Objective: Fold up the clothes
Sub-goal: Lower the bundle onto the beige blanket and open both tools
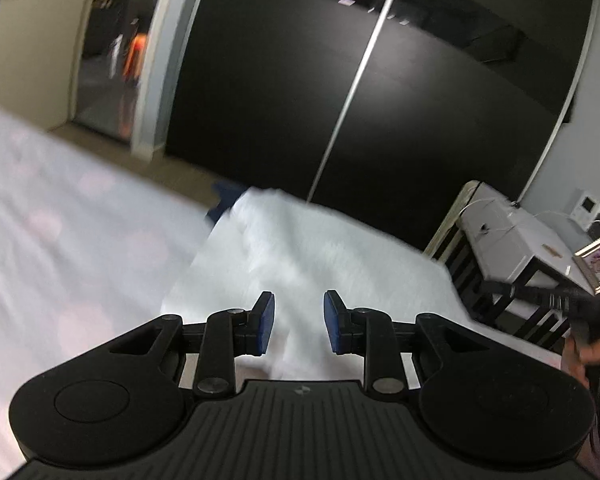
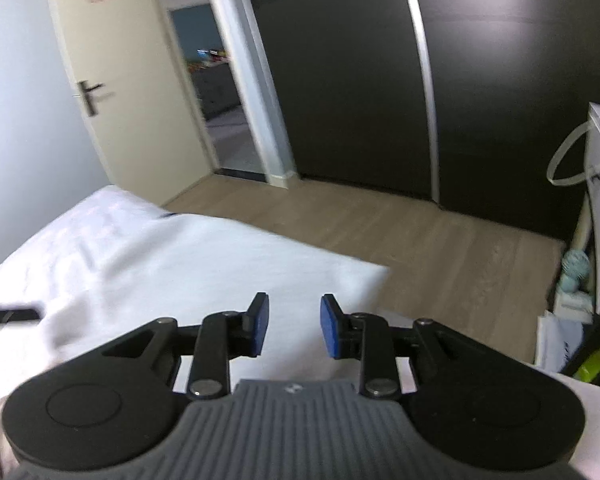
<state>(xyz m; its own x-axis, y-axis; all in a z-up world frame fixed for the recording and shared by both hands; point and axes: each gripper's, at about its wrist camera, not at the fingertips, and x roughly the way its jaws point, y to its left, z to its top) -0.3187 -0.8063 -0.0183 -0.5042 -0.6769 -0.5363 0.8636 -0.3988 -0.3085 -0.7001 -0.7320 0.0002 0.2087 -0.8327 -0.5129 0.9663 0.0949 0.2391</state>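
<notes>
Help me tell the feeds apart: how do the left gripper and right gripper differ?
The left gripper has a black ribbed body; the right gripper has a grey one. The left hangs over the white garment, the right over its edge near the floor. Both are open and empty.

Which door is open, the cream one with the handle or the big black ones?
The cream door is open: it is swung back against the wall, and another room shows through the doorway beside it. The black wardrobe doors are shut, meeting at a silver strip.
</notes>
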